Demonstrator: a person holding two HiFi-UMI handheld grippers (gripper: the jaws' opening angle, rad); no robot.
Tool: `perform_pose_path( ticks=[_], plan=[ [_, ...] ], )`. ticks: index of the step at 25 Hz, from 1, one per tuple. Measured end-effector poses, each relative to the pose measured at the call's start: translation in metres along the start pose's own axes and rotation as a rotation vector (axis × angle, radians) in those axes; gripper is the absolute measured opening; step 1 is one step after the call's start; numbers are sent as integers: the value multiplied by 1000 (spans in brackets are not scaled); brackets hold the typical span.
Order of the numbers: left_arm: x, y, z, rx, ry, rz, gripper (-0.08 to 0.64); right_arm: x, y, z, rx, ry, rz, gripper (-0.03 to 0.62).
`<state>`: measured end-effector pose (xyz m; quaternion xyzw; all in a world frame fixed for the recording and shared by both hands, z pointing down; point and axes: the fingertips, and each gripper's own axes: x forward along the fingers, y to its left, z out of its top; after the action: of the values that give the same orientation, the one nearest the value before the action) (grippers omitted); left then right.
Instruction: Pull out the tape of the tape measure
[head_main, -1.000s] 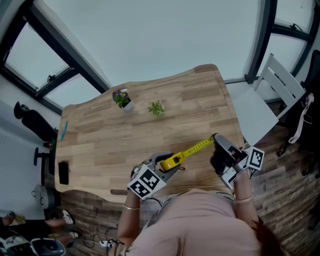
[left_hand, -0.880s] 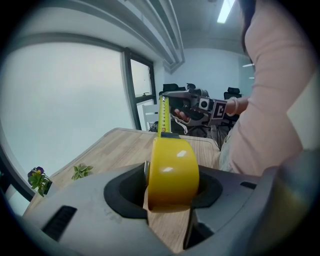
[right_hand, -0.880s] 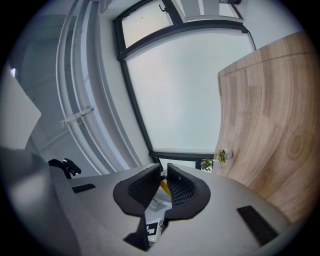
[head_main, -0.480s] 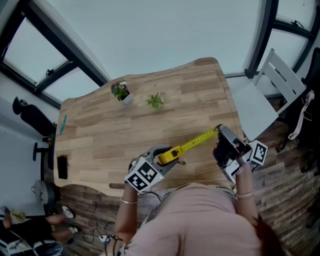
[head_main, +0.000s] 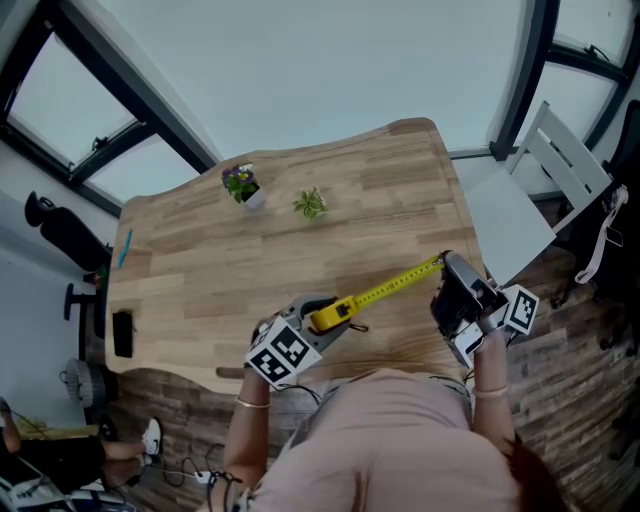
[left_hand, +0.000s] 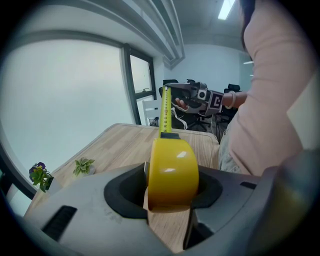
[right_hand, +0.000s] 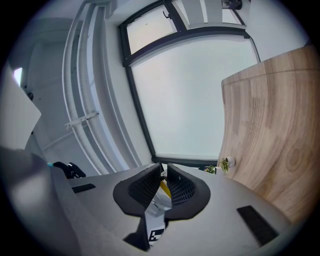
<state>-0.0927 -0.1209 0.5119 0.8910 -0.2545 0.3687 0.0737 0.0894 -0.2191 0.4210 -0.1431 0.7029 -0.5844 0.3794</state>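
Note:
The yellow tape measure case (head_main: 331, 315) sits between the jaws of my left gripper (head_main: 336, 319), just above the wooden table (head_main: 300, 260) near its front edge. In the left gripper view the case (left_hand: 172, 170) fills the gap and both pads press on it. The yellow tape (head_main: 392, 289) runs out to the right, up to my right gripper (head_main: 444, 264). That gripper is shut on the tape's end (right_hand: 163, 189), which shows as a thin yellow strip in the right gripper view. The left gripper view shows the tape (left_hand: 164, 112) reaching the right gripper (left_hand: 186, 93).
Two small potted plants (head_main: 241, 186) (head_main: 311, 203) stand at the table's far side. A black object (head_main: 123, 333) and a blue pen (head_main: 126, 251) lie near its left edge. A white chair (head_main: 545, 185) stands past the right edge. Windows lie beyond the table.
The two grippers stand a little further apart than a second ago, and the drawn-out stretch of tape between them is slightly longer. Both grips are unchanged.

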Motion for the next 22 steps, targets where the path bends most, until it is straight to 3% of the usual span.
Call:
perform_pose_path(
  ticks=[22],
  plan=[
    [4,1,-20,-19,30,7,179,-11,20,49,-84,-53,4,34]
  ],
)
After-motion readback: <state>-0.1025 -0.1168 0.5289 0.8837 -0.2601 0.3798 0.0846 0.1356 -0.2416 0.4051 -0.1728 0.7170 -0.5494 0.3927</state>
